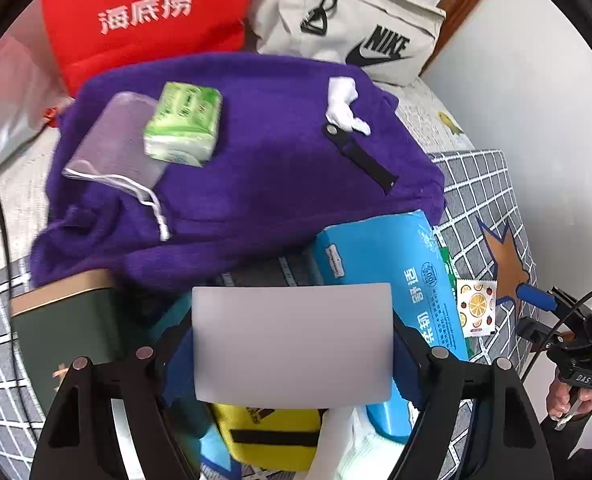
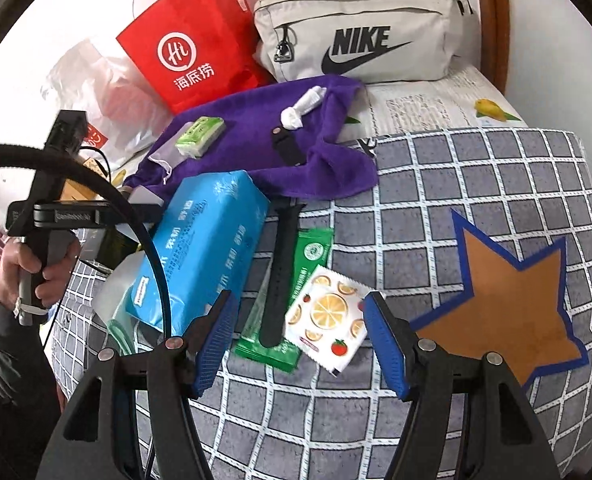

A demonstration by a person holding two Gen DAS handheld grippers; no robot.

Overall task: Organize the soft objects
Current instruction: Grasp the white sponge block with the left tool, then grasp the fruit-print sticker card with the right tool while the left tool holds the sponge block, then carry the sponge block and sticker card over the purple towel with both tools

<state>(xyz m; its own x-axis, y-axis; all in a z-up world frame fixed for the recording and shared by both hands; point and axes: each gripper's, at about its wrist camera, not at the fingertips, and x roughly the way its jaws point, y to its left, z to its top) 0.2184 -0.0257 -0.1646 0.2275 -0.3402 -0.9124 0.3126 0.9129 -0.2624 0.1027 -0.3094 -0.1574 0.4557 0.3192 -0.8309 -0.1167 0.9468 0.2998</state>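
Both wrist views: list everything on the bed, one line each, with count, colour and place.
Towel: one, purple, spread mid-bed.
Tissue pocket pack: one, green, on the towel.
Mesh pouch: one, clear with white drawstring, under that pack.
White wad: one, on the towel's far side.
Watch strap pieces: two, black, one on the towel, one on the wipes.
Tissue box pack: one, blue, beside the towel.
Wipes packet: one, green.
Fruit-print sachet: one, white, atop the wipes.
Nike bag: one, beige, far end.
Paper bag: one, red.
Blanket: grey check, star patch.
Left gripper: holding a pale flat card.
Right gripper: open, empty.
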